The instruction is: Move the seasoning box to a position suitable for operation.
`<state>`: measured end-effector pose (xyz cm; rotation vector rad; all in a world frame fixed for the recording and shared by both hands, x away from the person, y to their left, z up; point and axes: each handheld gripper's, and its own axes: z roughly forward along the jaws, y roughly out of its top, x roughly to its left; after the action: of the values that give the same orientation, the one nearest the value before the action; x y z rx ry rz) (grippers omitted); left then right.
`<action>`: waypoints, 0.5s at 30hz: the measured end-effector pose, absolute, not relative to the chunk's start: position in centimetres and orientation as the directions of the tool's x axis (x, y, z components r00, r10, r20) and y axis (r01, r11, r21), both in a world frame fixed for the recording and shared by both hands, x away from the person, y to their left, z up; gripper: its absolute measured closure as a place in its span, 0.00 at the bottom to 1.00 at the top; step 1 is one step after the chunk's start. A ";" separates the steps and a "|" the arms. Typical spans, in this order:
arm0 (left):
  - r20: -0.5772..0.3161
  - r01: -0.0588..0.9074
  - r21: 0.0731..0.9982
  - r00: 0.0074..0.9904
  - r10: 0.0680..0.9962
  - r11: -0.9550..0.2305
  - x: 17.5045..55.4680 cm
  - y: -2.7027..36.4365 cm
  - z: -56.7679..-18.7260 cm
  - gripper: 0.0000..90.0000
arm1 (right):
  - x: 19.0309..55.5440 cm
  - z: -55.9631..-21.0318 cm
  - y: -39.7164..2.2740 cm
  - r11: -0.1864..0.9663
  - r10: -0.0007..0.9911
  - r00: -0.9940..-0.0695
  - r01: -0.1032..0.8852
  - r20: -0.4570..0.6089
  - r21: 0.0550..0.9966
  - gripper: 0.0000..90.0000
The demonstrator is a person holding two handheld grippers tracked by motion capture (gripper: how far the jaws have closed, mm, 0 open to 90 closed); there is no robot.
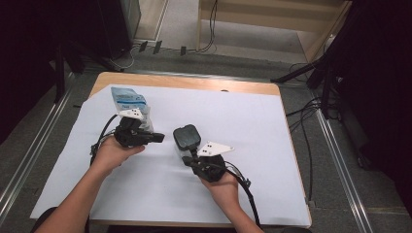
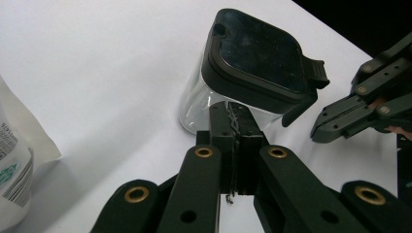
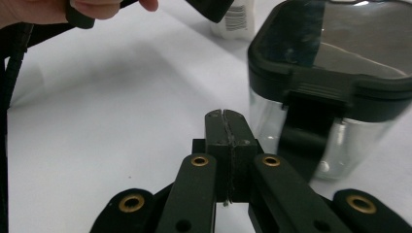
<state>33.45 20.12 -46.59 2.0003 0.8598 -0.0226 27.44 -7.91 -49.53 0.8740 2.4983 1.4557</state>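
A clear container with a black latched lid (image 1: 186,136) stands on the white sheet near the middle of the table. My left gripper (image 1: 159,138) points at it from the left with its jaws pressed together and nothing between them. In the left gripper view the shut jaws (image 2: 233,121) sit just short of the container (image 2: 252,63). My right gripper (image 1: 186,159) comes in from the near side, also shut and empty. Its own view has the closed jaws (image 3: 226,127) just left of the container (image 3: 335,73), whose front latch faces the camera.
A blue-and-white pouch (image 1: 128,100) lies at the back left of the white sheet (image 1: 252,126), behind the left gripper, and it also shows as the pouch (image 2: 14,165). The table's right half is bare sheet. Cables and stand legs lie on the floor beyond the table.
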 end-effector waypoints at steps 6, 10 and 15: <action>-0.313 0.559 0.756 0.766 0.562 -0.340 33.1 20.3 -46.5 1.00 | 27.9 -50.1 -7.4 0.380 0.547 -0.819 0.426 0.172 0.821 1.00; -0.304 0.559 0.756 0.761 0.573 -0.342 33.0 20.4 -46.5 1.00 | 28.2 -50.4 -7.4 0.386 0.568 -0.808 0.431 0.158 0.816 1.00; -0.310 0.564 0.758 0.754 0.578 -0.328 32.9 20.5 -46.5 1.00 | 28.3 -50.6 -7.4 0.389 0.571 -0.807 0.431 0.155 0.814 1.00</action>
<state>32.93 20.54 -46.54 2.0046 0.8616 0.0197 28.32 -7.42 -50.62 0.9051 2.4897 1.3889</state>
